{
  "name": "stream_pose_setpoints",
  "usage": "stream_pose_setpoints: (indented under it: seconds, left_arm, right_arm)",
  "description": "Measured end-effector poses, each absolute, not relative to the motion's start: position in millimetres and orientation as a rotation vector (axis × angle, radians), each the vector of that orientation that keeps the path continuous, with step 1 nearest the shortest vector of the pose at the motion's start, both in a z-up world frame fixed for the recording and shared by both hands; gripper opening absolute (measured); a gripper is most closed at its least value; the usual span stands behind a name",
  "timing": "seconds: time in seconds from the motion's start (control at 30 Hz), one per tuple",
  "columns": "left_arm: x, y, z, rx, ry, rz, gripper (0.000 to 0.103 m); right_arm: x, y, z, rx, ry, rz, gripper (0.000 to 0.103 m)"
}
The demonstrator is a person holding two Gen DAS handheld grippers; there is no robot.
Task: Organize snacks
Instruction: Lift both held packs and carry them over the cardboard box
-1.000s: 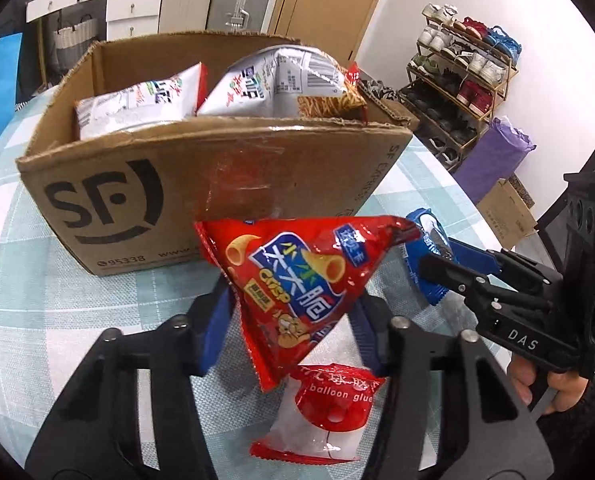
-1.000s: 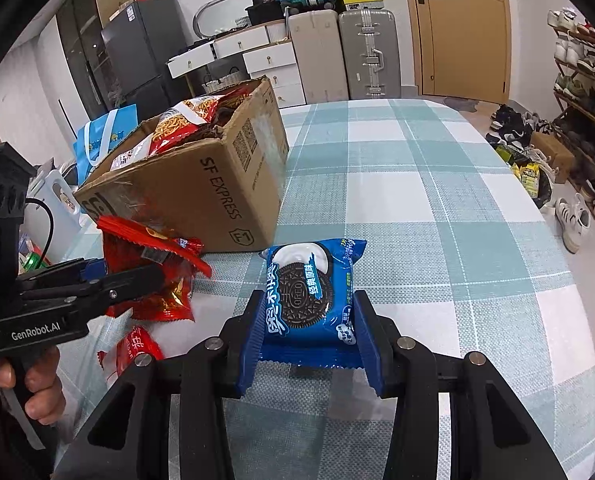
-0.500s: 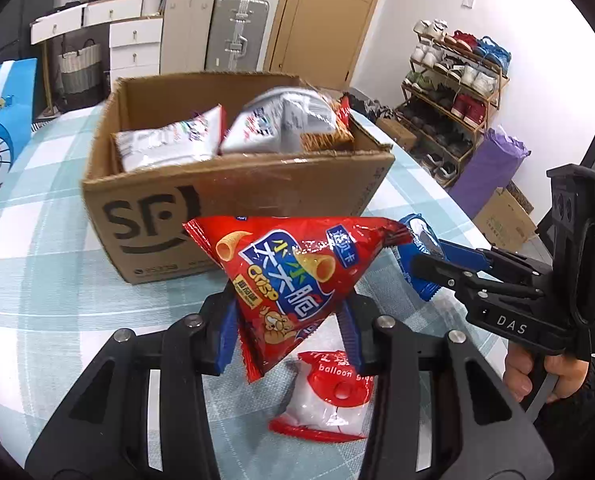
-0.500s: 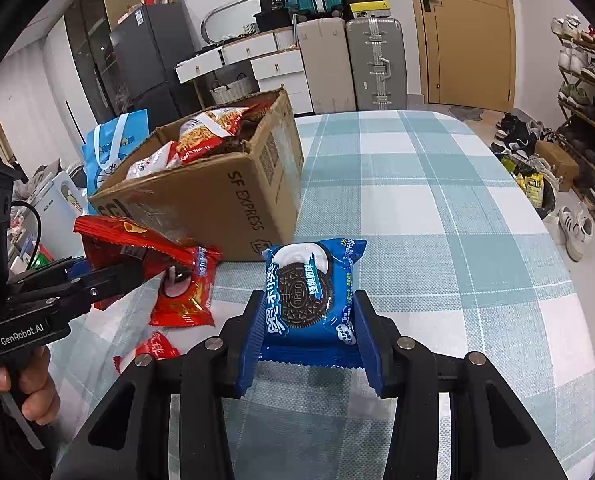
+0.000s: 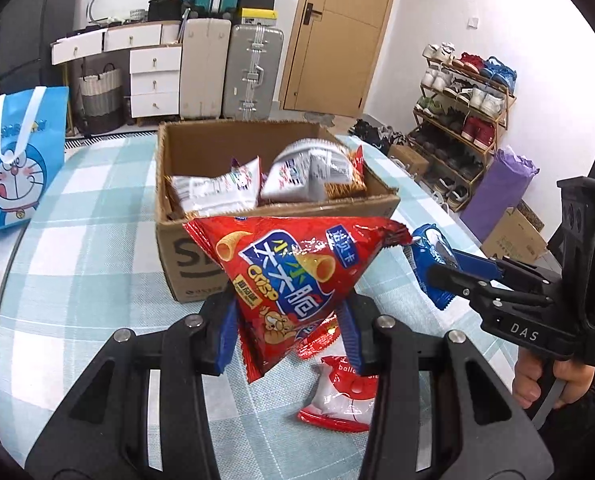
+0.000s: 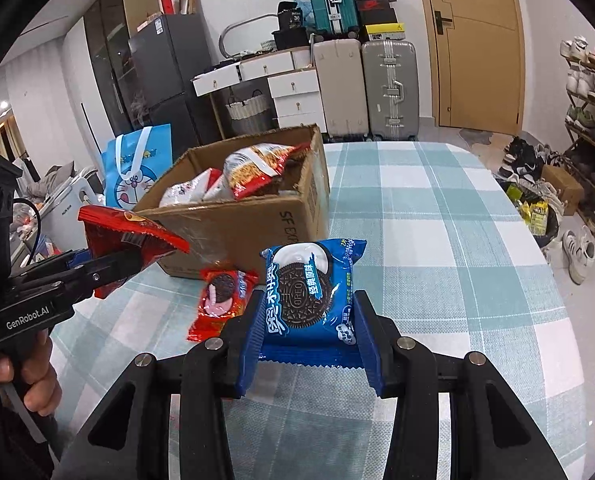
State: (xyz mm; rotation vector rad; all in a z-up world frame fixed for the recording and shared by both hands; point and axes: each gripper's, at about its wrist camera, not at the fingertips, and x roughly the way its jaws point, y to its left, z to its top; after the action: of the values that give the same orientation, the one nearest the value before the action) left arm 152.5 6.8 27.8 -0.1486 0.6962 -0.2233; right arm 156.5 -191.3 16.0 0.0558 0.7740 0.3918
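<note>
Ahead of both grippers stands the cardboard box [image 5: 281, 216], half full of packets. We carry two snacks toward it: our left gripper [image 5: 287, 330] pinches the red crisp bag [image 5: 293, 276], our right gripper [image 6: 309, 344] pinches the blue Oreo pack [image 6: 309, 286]. Next, we judge, each must pass over the near wall, then let go.
</note>
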Motion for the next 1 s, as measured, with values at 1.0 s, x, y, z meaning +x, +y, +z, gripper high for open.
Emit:
stream_pose_setpoints:
  seconds: [1.0]
  left_arm:
    - [143, 43, 109, -0.122, 0.609, -0.166, 0.039]
  right_arm:
    - [169, -154, 96, 0.043, 0.638, 0.483, 0.043]
